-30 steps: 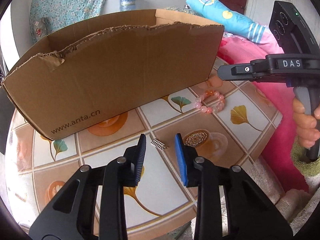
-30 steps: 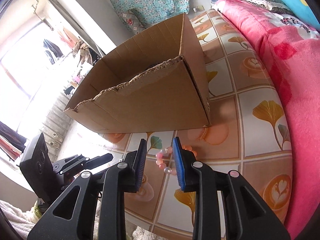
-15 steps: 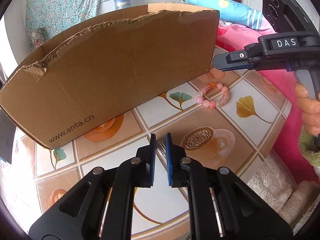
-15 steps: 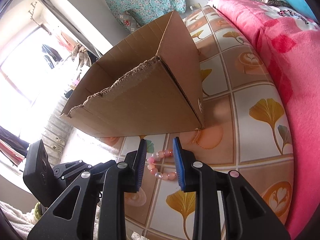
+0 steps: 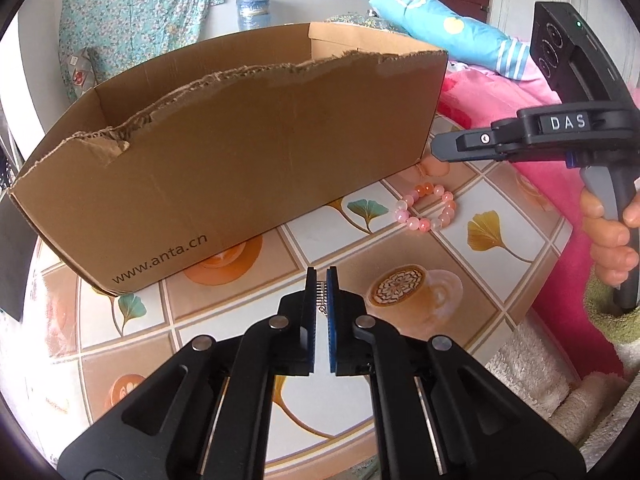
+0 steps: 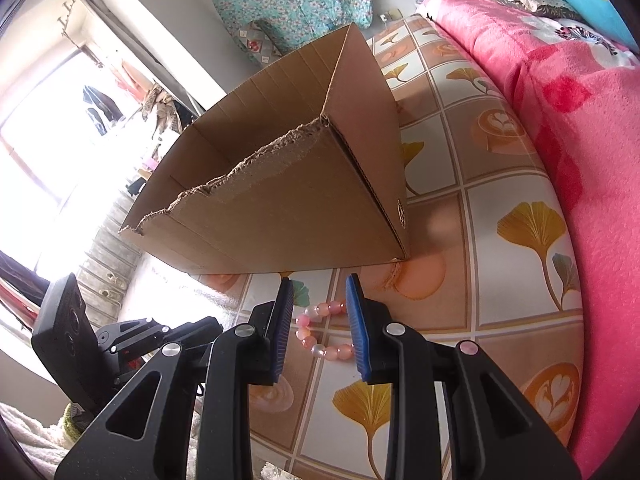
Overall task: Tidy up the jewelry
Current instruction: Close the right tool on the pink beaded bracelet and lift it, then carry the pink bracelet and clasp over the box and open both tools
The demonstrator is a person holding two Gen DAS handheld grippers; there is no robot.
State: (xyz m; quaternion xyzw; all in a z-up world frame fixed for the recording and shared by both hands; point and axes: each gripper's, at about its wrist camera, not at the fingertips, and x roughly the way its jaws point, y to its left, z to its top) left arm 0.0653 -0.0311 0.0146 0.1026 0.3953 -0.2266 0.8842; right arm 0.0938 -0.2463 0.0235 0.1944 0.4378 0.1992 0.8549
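Note:
A small silver jewelry piece (image 5: pixel 320 301) is pinched between the blue pads of my left gripper (image 5: pixel 320 277), which is shut on it just above the patterned tablecloth (image 5: pixel 400 248). A pink bead bracelet (image 5: pixel 422 224) lies flat on the cloth near the right corner of the open cardboard box (image 5: pixel 224 152). In the right wrist view, the bracelet (image 6: pixel 320 349) shows in the gap of my right gripper (image 6: pixel 319 280), whose jaws stand apart without touching it. In the left wrist view, the right gripper (image 5: pixel 440 151) hovers above the bracelet.
The box (image 6: pixel 288 200) has a torn front rim and takes up the middle of the table. A pink blanket (image 6: pixel 580 120) borders the table on the right. A hand (image 5: pixel 608 240) holds the right gripper's handle. White fluffy cloth (image 5: pixel 532 392) lies below the table edge.
The left jaws closed from open around the silver piece to shut on it, and the piece now sits between the pads. The right gripper stayed over the bracelet, jaws unchanged.

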